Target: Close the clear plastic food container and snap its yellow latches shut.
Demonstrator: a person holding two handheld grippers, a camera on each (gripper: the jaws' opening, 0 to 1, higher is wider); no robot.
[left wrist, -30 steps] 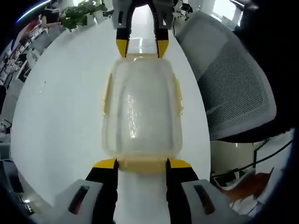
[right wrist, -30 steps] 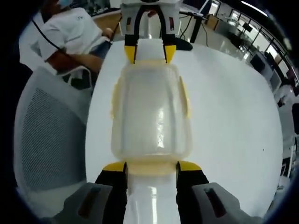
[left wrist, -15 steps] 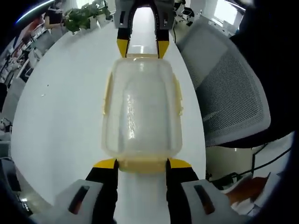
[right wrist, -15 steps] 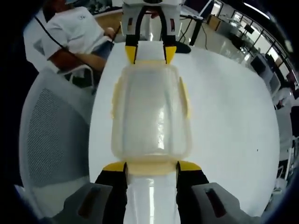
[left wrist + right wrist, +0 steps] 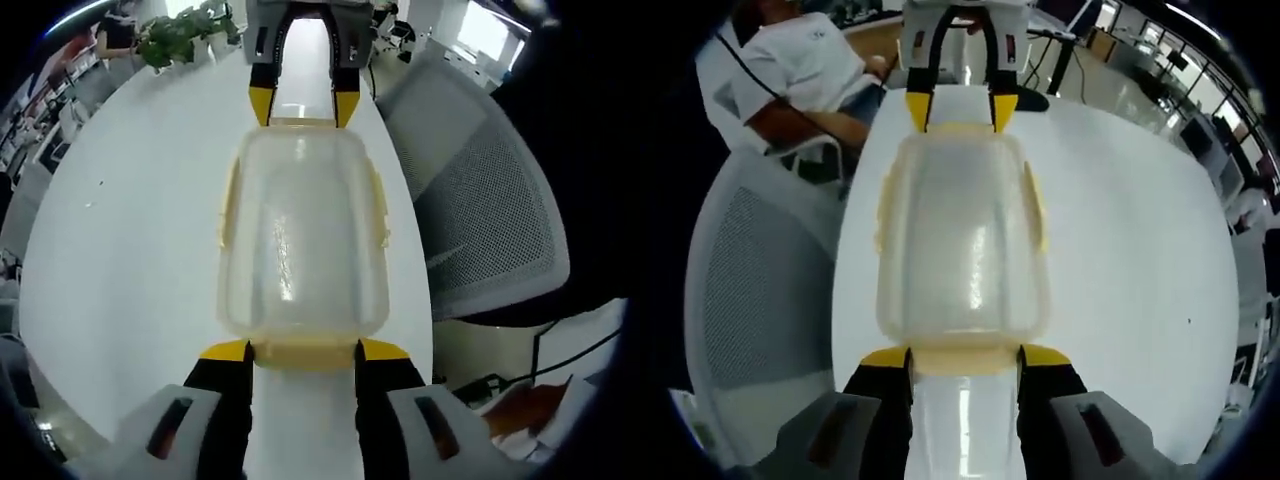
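The clear plastic container [image 5: 300,235] [image 5: 962,240] has its lid on and lies lengthwise between my two grippers over the white table [image 5: 130,220]. Yellow side latches [image 5: 380,210] [image 5: 1036,210] lie flat along its long sides. My left gripper [image 5: 304,352] holds the near yellow end latch [image 5: 304,355] between its jaws. My right gripper [image 5: 964,356] holds the opposite end latch [image 5: 964,360] the same way. Each gripper also shows at the far end of the other's view: the right gripper [image 5: 300,108] and the left gripper [image 5: 961,112].
A grey mesh office chair [image 5: 480,200] [image 5: 750,290] stands against the table's edge beside the container. A person in a white shirt [image 5: 790,75] sits behind that chair. A potted plant [image 5: 180,35] stands at the table's far end. A bare stretch of tabletop [image 5: 1130,230] lies on the other side.
The container stays fixed between both grippers while the chair and room drift slightly in both views, so the cameras have moved. Both grips look unchanged.
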